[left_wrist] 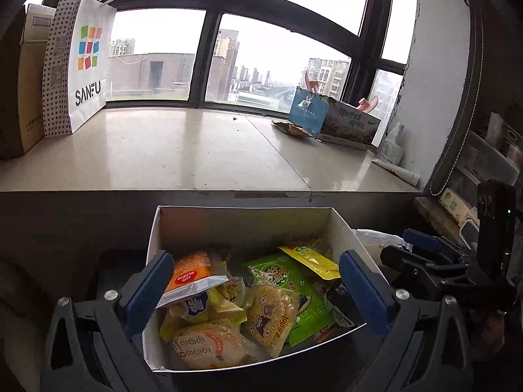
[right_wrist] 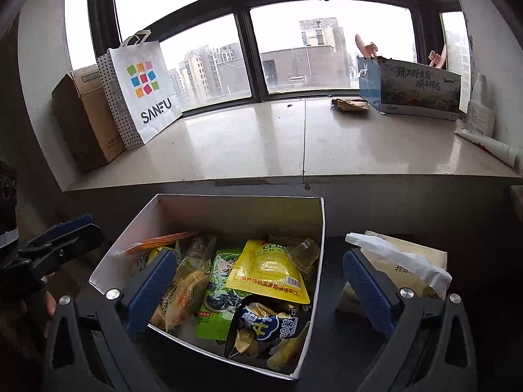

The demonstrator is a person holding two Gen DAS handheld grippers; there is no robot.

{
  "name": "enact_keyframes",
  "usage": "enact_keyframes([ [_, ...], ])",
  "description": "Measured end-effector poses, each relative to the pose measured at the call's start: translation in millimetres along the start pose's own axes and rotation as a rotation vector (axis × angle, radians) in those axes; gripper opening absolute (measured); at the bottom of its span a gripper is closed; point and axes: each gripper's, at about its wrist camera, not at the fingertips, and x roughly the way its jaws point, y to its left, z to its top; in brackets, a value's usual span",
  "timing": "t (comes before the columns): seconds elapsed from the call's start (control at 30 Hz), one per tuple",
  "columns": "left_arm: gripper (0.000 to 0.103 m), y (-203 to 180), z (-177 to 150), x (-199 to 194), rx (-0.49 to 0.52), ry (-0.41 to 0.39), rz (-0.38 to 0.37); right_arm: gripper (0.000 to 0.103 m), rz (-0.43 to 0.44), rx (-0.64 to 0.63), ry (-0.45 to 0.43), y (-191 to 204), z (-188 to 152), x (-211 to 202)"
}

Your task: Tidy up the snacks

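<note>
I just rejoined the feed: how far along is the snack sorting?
Looks done: many packets lie in the white box, among them the yellow pouch and the green packet. In hand: nothing; the left gripper and right gripper are open and empty. Left: no loose snacks visible; the packets lie jumbled.

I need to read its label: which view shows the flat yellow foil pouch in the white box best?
The right wrist view: the flat yellow foil pouch lies face up on top, barcode visible. The left wrist view shows the pouch only partly, tucked at the white box's far right.
</note>
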Motion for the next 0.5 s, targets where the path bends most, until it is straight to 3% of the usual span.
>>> enact_keyframes([
  [0.13,0.103,-19.2,-5.2,-39.8,0.092,-0.084,0.072,0.103,-0.084,-0.098,-0.016,19.8,-9.1,-16.7],
  [0.23,0.103,-24.9,-15.9,-75.0,0.092,-0.160,0.049,0.103,-0.051,-0.140,-0.061,33.4,-17.9,-40.0],
  [0.37,0.103,-27.7,-27.8,-103.8,0.026,-0.133,0.052,0.103,0.034,-0.095,-0.095,43.1,-30.7,-74.2],
  [0.5,0.103,-37.0,-43.2,-141.9,0.003,-0.144,0.022,0.103,0.046,-0.117,-0.144,53.8,-50.9,-115.3],
])
